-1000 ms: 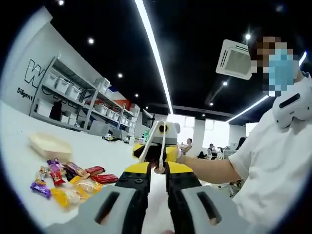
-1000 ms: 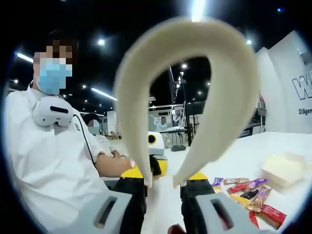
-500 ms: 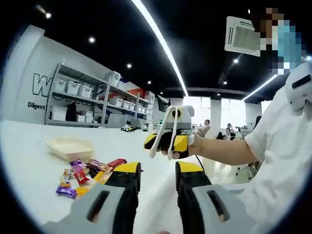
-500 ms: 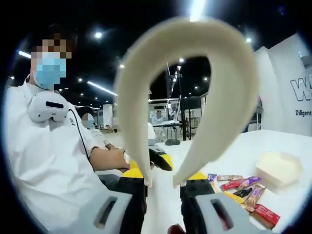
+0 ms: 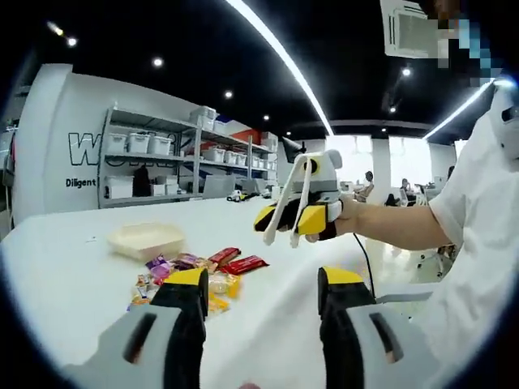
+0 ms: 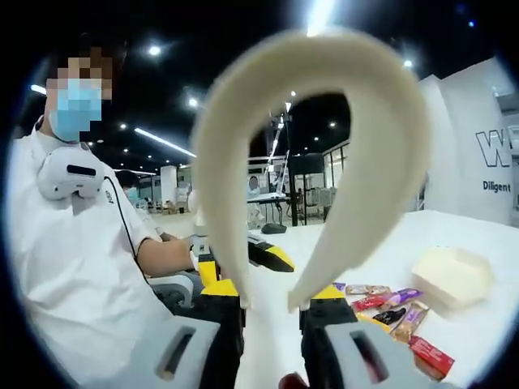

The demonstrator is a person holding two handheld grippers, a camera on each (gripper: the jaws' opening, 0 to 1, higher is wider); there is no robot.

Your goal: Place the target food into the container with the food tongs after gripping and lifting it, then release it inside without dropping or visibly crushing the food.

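Note:
Cream food tongs loom large in the right gripper view, loop end away from me. My right gripper is shut on the tongs' two arm ends. In the left gripper view that right gripper holds the tongs above the table, beyond my left gripper, whose jaws stand wide open with nothing between them. A pile of wrapped snacks lies on the white table, with a shallow cream container just behind it. The snacks and container sit low right in the right gripper view.
A person in a white shirt stands close by, a forearm reaching to the right gripper. The left gripper shows behind the tongs. Shelves with white bins line the far wall.
My left gripper's jaws, nearly shut at the tongs' end a second ago, have opened wide and drawn back. The right gripper keeps the tongs and now sits farther off.

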